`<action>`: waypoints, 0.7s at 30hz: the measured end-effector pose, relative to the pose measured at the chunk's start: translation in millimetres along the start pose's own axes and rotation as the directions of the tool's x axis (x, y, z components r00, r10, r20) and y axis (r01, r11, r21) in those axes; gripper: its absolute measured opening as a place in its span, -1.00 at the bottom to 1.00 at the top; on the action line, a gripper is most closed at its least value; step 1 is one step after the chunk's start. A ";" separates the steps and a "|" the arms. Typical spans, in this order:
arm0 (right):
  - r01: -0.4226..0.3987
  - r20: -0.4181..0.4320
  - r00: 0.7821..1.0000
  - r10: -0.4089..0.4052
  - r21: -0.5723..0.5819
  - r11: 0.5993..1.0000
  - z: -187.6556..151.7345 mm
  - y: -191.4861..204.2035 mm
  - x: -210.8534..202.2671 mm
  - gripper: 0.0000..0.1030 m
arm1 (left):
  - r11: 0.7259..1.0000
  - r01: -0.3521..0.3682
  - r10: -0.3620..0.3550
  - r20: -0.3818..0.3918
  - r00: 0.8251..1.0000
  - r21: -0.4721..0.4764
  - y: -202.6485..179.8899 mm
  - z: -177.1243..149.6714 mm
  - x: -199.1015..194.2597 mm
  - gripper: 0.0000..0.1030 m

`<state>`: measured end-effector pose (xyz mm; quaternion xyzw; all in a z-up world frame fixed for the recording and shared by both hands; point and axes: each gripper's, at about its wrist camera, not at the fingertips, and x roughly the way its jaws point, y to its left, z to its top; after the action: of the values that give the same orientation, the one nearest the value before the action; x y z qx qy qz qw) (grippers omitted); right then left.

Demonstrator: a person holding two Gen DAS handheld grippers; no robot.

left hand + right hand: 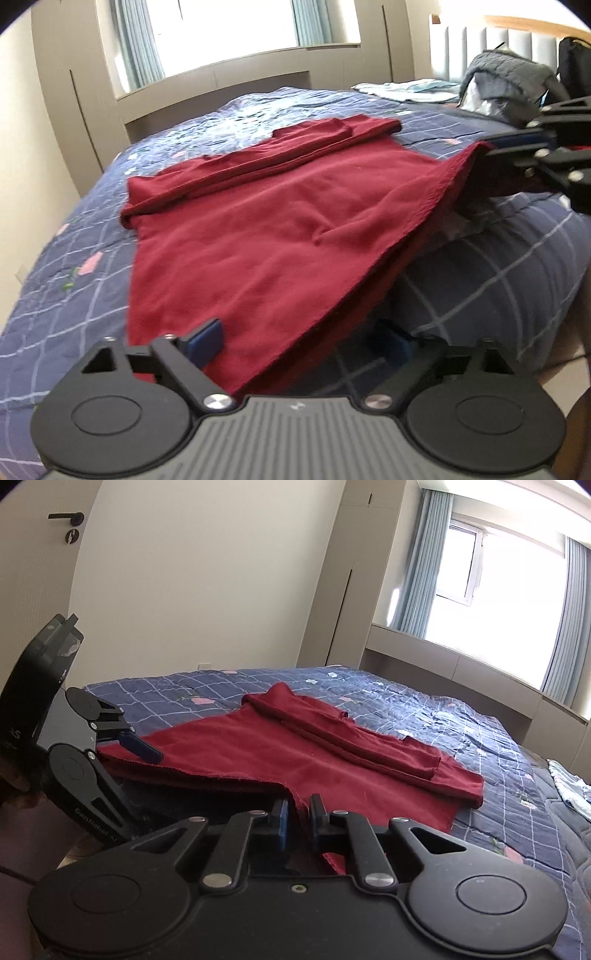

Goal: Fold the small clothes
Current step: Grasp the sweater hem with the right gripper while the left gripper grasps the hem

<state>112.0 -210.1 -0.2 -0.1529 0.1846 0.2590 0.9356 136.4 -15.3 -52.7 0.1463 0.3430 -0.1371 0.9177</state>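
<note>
A dark red long-sleeved top (266, 229) lies on the blue checked bedspread (66, 295), its sleeves folded across the far part. In the left wrist view my left gripper (299, 347) has its fingers wide apart, one above and one below the near hem corner, which is lifted. My right gripper (298, 814) is shut on the other hem corner of the top (295, 753), with cloth pinched between its pads. The right gripper also shows in the left wrist view (495, 147), holding that raised corner. The left gripper shows at the left of the right wrist view (144, 751).
A grey quilted bundle (509, 85) and light blue cloth (406, 90) lie near the headboard. Beige cabinets and a bright window stand beyond the bed. A door with a black handle (66, 517) is at the left.
</note>
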 end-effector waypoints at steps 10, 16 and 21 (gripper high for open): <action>-0.006 -0.061 0.998 0.005 -0.016 1.000 -14.8 8.3 6.5 -0.76 | 0.999 -0.017 0.015 -0.043 0.999 -0.039 34.2 -10.3 -8.2 -0.03; 0.025 -0.148 0.988 -0.034 -0.064 0.998 -31.7 14.3 16.8 -0.41 | 1.000 -0.001 0.000 -0.055 0.998 -0.026 38.0 -7.6 -9.8 -0.33; 0.072 -0.182 0.979 -0.096 -0.133 0.988 -47.9 14.1 17.2 -0.29 | 1.000 -0.025 0.025 -0.057 0.998 0.005 35.3 -9.7 -10.3 -0.22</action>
<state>105.4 -209.4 -52.6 -0.2430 0.2485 0.2150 0.9127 135.7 22.3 -46.6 0.1566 0.3670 -0.1222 0.9087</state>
